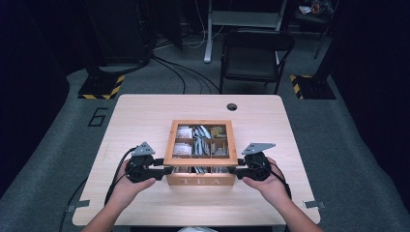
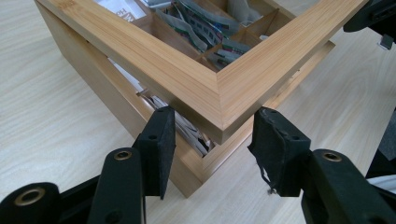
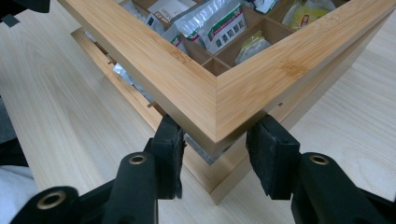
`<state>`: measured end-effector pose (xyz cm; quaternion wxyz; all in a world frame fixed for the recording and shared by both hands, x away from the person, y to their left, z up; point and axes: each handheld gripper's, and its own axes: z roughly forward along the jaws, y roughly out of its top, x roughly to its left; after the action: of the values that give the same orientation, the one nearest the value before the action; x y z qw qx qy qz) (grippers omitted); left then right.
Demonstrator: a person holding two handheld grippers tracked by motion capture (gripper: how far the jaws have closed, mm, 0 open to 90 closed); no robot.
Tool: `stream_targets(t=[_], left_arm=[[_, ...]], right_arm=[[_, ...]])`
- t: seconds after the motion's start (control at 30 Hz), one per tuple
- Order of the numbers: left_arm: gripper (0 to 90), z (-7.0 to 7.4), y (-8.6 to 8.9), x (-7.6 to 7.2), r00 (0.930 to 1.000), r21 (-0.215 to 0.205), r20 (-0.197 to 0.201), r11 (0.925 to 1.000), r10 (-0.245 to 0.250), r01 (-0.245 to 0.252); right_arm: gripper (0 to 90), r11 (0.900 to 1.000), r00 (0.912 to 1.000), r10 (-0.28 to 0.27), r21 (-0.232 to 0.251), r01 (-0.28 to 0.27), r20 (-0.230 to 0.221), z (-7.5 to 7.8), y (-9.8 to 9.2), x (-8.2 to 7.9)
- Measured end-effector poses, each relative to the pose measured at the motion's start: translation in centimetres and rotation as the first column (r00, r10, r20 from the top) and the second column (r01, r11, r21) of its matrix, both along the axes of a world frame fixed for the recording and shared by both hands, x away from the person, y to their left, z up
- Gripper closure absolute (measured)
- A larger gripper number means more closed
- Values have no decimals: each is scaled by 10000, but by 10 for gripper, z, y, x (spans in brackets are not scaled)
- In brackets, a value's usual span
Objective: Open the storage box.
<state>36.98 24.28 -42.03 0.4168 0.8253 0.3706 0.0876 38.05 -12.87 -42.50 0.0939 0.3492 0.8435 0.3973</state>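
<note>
A wooden tea box (image 1: 200,181) marked TEA stands near the table's front edge. Its framed lid (image 1: 169,145) is tilted up at the front, leaving a gap above the box wall (image 2: 116,98). Packets of tea (image 3: 219,28) fill the compartments seen through the frame. My left gripper (image 1: 167,170) is at the lid's front left corner (image 2: 219,107), with a pad against each side of that corner. My right gripper (image 1: 233,170) holds the front right corner (image 3: 217,107) the same way, both pads (image 3: 273,149) touching the wood. A hand grasps each gripper.
The light wooden table (image 1: 145,116) has a round cable hole (image 1: 232,107) at the back. A black chair (image 1: 254,53) stands behind the table. Cables run over the grey floor, with yellow-black hazard tape (image 1: 101,89) at the back left.
</note>
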Motion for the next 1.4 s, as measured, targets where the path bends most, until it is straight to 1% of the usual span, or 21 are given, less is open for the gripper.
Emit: stream_targets(t=[0.1, 0.13, 0.23, 0.27, 0.33, 0.4, 0.43, 0.53, 0.7, 0.73, 0.77, 0.87, 0.93, 0.97, 1.07, 1.13, 1.17, 1.2, 1.27, 1.3, 1.4], left_arm=[[483, 3, 0, 0, 10000, 18, -3, 10000, 26, -26], [482, 4, -1, 0, 9999, -49, 40, 9999, 108, -108], [482, 9, 0, 1, 9999, -119, 71, 9999, 113, -112], [482, 10, 0, 1, 9998, -116, 144, 9999, 125, -124], [471, 13, 1, 2, 9994, -55, 288, 9998, 203, -201], [468, 15, 1, 3, 9993, 5, 339, 9999, 161, -162], [468, 18, 0, 3, 9991, 111, 410, 9998, 146, -151], [468, 20, 0, 3, 9989, 146, 433, 9998, 152, -158], [469, 26, -1, 5, 9983, 189, 557, 9996, 180, -191], [469, 28, -1, 6, 9987, 250, 503, 9996, 124, -137], [470, 31, -2, 6, 9985, 275, 520, 9995, 162, -176], [470, 33, -1, 7, 9984, 268, 545, 9995, 152, -166], [470, 36, -1, 8, 9984, 195, 540, 9997, 163, -174], [470, 37, 0, 9, 9981, 127, 582, 9997, 196, -204], [470, 40, 0, 10, 9983, 178, 558, 9997, 147, -157], [470, 40, -1, 11, 9977, 170, 651, 9997, 175, -187], [470, 41, 0, 12, 9984, 211, 562, 9997, 86, -98], [469, 41, 0, 12, 9985, 224, 547, 9997, 92, -104], [467, 42, 1, 13, 9987, 184, 501, 9998, 45, -54], [465, 42, 1, 14, 9989, 167, 464, 9999, 35, -43], [455, 43, 1, 15, 9989, 145, 461, 9999, 10, -17]], right_arm=[[561, 10000, 10000, -3, 64, 4, -85, 3, -1, 1], [561, 10000, 9999, -14, 71, 16, -169, 5, -1, 2], [561, 9998, 9998, -22, 185, 25, -185, 12, -3, 3], [561, 9998, 9998, -26, 203, 30, -179, 14, -4, 4], [561, 9998, 9998, 11, 194, -8, -189, 17, -4, 6], [561, 9998, 9996, -26, 215, 32, -278, 20, -4, 7], [561, 9998, 9996, -1, 195, 7, -265, 21, -5, 7], [560, 9999, 9998, 23, 158, -20, -195, 23, -5, 8], [524, 9998, 9998, -185, 65, 184, 63, 29, -4, 7], [519, 9998, 9998, -177, 104, 175, 104, 30, -5, 8], [482, 9996, 9998, -200, 210, 199, 74, 31, -6, 9], [456, 9995, 9994, -272, 193, 267, 221, 33, -7, 10], [433, 9994, 9987, -284, 185, 276, 416, 36, -8, 11], [414, 9991, 9970, -398, 176, 387, 663, 37, -7, 10], [408, 9990, 9958, -415, 194, 401, 811, 39, -7, 10], [391, 9990, 9953, -432, 168, 419, 871, 39, -8, 11], [384, 9989, 9952, -448, 141, 437, 872, 40, -7, 11], [374, 9993, 9943, -370, 86, 363, 1005, 41, -7, 11], [370, 9992, 9942, -387, 62, 383, 1005, 41, -7, 11], [364, 9995, 9930, -319, -3, 321, 1138, 42, -6, 12], [364, 9997, 9924, -233, -31, 238, 1205, 43, -5, 12]])
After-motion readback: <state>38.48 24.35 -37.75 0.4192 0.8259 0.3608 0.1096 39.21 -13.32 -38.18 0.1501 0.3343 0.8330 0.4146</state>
